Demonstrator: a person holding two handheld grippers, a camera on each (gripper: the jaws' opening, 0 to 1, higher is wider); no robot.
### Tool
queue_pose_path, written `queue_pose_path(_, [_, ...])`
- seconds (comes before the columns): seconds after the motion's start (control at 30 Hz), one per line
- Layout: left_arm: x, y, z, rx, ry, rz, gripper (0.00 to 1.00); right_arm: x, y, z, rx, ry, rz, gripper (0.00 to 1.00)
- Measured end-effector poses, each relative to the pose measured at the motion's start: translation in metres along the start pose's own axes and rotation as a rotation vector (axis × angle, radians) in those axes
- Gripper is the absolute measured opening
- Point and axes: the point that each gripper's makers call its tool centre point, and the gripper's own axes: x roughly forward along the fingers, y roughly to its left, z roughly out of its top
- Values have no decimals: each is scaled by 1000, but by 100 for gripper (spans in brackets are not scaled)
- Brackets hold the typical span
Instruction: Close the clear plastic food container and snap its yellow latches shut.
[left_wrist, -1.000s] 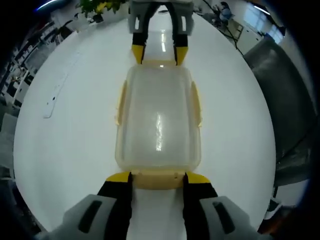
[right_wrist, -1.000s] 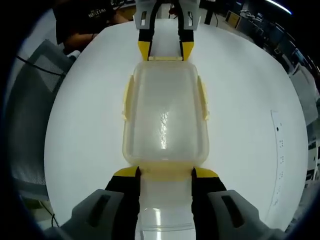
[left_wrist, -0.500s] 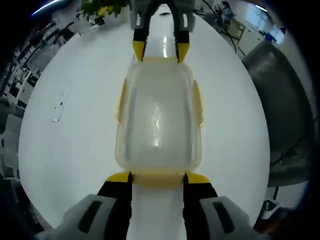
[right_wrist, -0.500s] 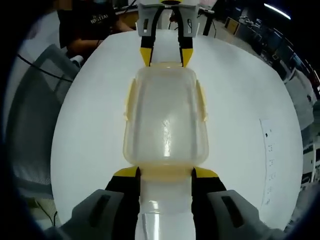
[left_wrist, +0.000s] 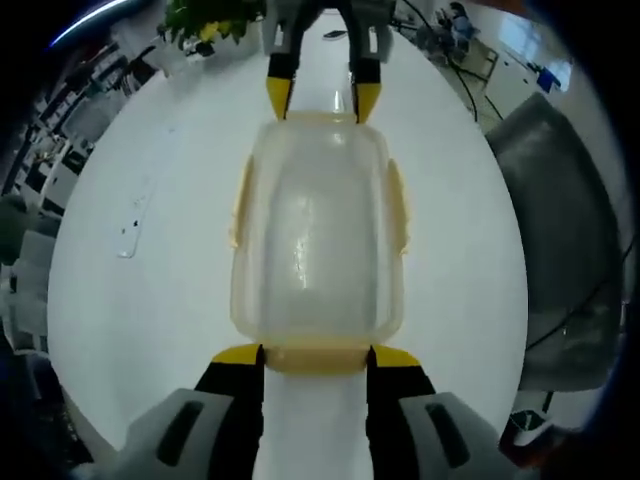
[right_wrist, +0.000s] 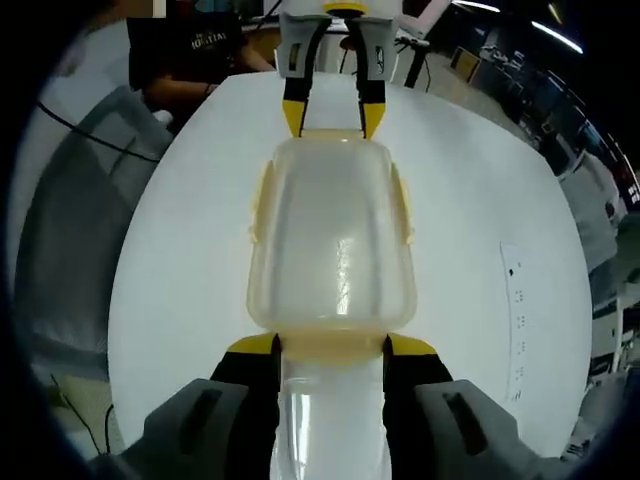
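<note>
The clear plastic container (left_wrist: 315, 230) with its lid on is held lengthwise between my two grippers, above the white round table (left_wrist: 150, 300). My left gripper (left_wrist: 316, 354) is shut across the yellow end latch (left_wrist: 316, 364) nearest its camera. At the far end, the right gripper (left_wrist: 311, 100) grips the opposite latch. From the right gripper view the container (right_wrist: 332, 240) looks the same: my right gripper (right_wrist: 331, 345) is shut on its near end latch (right_wrist: 331, 352) and the left gripper (right_wrist: 333, 118) is at the far end. Yellow side latches (left_wrist: 240, 205) lie flat along the long sides.
A grey chair (left_wrist: 560, 230) stands beside the table, also seen as a chair (right_wrist: 70, 230) in the right gripper view. A person in a black shirt (right_wrist: 185, 50) sits beyond the table. A white paper strip (right_wrist: 520, 320) lies on the table. A plant (left_wrist: 200, 15) stands far off.
Both views have pulled away from the table, which now looks smaller. The container has kept its place between both pairs of jaws.
</note>
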Motion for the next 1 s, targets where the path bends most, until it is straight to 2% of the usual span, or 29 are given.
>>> queue_pose_path(0.23, [-6, 4, 29, 17, -16, 31, 34, -24, -4, -23, 3, 2, -36, 37])
queue_pose_path(0.4, [-2, 3, 52, 26, -18, 42, 34, -34, -8, -36, 7, 2, -46, 37])
queue_pose_path(0.6, [6, 10, 78, 42, -21, 54, 34, -49, -3, -64, 13, 6, -63, 37])
queue_pose_path(1.0, [23, 17, 124, 49, -18, 37, 34, -70, -6, -111, 24, 10, -72, 37])
